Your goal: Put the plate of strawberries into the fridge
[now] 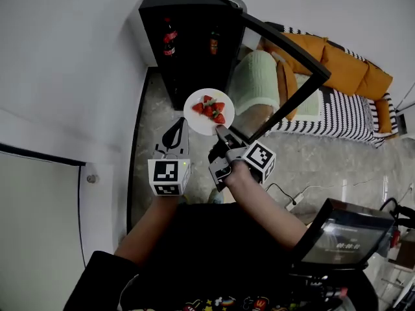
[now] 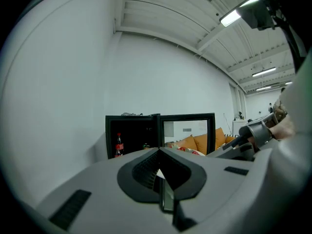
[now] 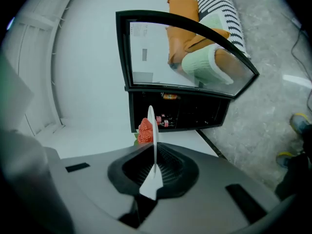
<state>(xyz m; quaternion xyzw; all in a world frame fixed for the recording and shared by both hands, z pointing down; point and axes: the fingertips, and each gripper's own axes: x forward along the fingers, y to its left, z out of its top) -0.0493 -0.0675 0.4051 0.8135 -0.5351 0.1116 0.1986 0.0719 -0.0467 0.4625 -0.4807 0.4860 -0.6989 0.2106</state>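
A white plate (image 1: 194, 116) carrying several red strawberries (image 1: 211, 109) hangs in front of the black mini fridge (image 1: 188, 50), whose glass door (image 1: 285, 63) stands swung open to the right. My right gripper (image 1: 219, 129) is shut on the plate's near rim. In the right gripper view the plate (image 3: 152, 135) stands edge-on between the jaws of the right gripper (image 3: 155, 167), a strawberry (image 3: 145, 130) to its left, the fridge (image 3: 195, 113) beyond. My left gripper (image 1: 174, 133) sits just left of the plate, shut and holding nothing. The left gripper (image 2: 159, 167) looks toward the fridge (image 2: 131, 135).
A cola bottle (image 1: 169, 41) and a smaller bottle (image 1: 213, 43) stand inside the fridge. A sofa with orange cushions (image 1: 337, 63) and a pale green pillow (image 1: 256, 80) sit right of the door. A white wall runs along the left. A screen (image 1: 343, 238) is at lower right.
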